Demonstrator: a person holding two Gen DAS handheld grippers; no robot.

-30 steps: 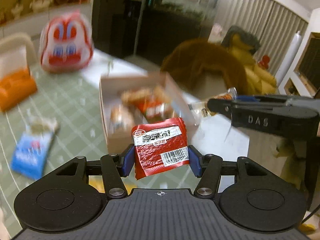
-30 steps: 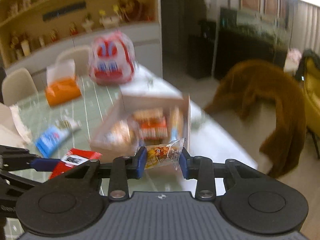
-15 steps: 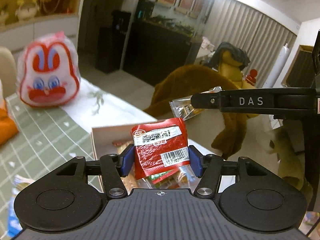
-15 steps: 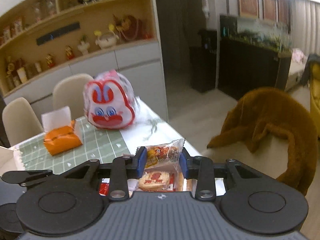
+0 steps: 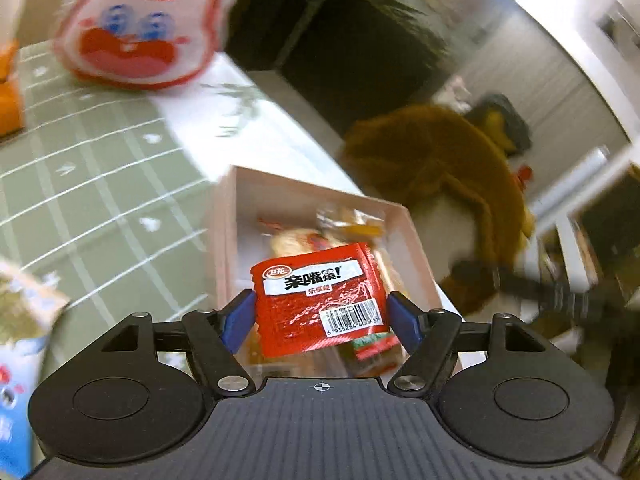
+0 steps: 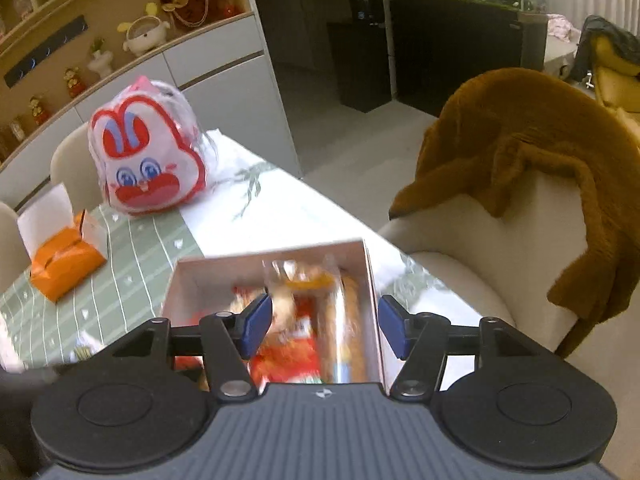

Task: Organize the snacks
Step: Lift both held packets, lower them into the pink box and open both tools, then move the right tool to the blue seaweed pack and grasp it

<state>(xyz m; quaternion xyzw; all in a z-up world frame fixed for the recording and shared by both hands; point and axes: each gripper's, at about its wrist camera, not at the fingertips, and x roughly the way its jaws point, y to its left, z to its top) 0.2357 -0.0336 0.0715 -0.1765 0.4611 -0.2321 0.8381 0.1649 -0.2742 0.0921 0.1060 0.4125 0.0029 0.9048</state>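
The open pale cardboard box (image 5: 230, 216) of snacks lies just under both grippers. In the left wrist view my left gripper (image 5: 321, 318) hangs over it, its jaws opening. The red foil packet (image 5: 320, 300) with a barcode sits tilted and flat between the blue pads (image 5: 238, 320), which no longer squeeze it. In the right wrist view my right gripper (image 6: 325, 322) is over the box (image 6: 370, 276) with its jaws opening and nothing between them. A clear packet with orange print (image 6: 306, 276) shows blurred below, dropping among the snacks inside.
A rabbit-face bag (image 6: 148, 164) stands at the table's far end, with an orange tissue pack (image 6: 64, 260) to its left. A blue packet (image 5: 16, 380) lies near left. A chair draped in a brown coat (image 6: 540, 152) is beyond the table's right edge.
Both grippers moved forward and down over the box. The right jaws opened and let go of the clear packet. The left jaws widened, and the red packet flattened and tilted.
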